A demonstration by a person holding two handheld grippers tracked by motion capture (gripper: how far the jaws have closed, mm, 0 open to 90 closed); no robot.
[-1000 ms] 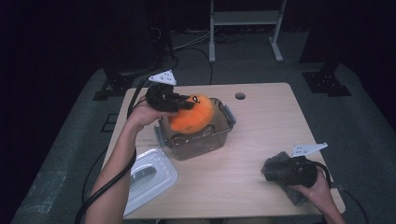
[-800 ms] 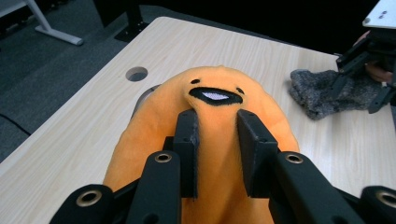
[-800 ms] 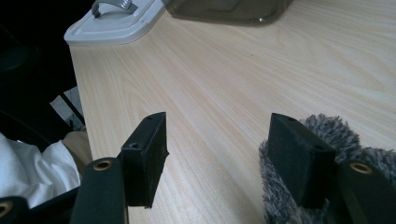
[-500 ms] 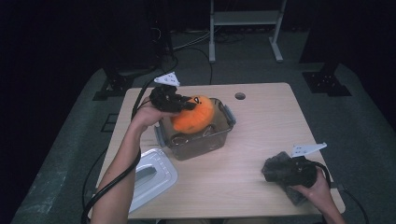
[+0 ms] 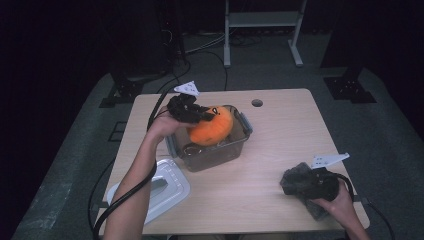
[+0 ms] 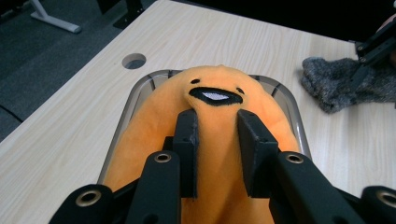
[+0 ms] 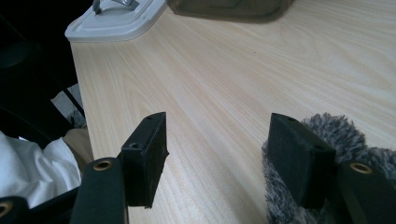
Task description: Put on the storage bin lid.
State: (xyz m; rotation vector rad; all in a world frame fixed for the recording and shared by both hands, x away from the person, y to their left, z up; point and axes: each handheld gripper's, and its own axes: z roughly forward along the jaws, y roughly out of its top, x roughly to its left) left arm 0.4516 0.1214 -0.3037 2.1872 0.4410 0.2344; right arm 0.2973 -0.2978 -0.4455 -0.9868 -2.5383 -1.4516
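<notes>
Lowered since a second ago: left gripper (image 5: 196, 116) has brought the orange plush toy (image 5: 212, 127) down into the clear container (image 5: 235, 150); right gripper (image 5: 312, 182) unmoved.

High view: toy sits partly inside the container, lid (image 5: 167, 187) on the table (image 5: 280, 130) nearby.

Left gripper view: jaws clenched on the toy (image 6: 219, 116) over the container.

Right gripper view: jaws apart, holding nothing, one resting against the grey furry cloth (image 7: 336, 133).

You will find no text, label, brand, number or sign to read anywhere here, neither on the plush (image 6: 219, 126), the box (image 5: 212, 150), the lid (image 5: 160, 187) nor the table (image 5: 280, 145).
</notes>
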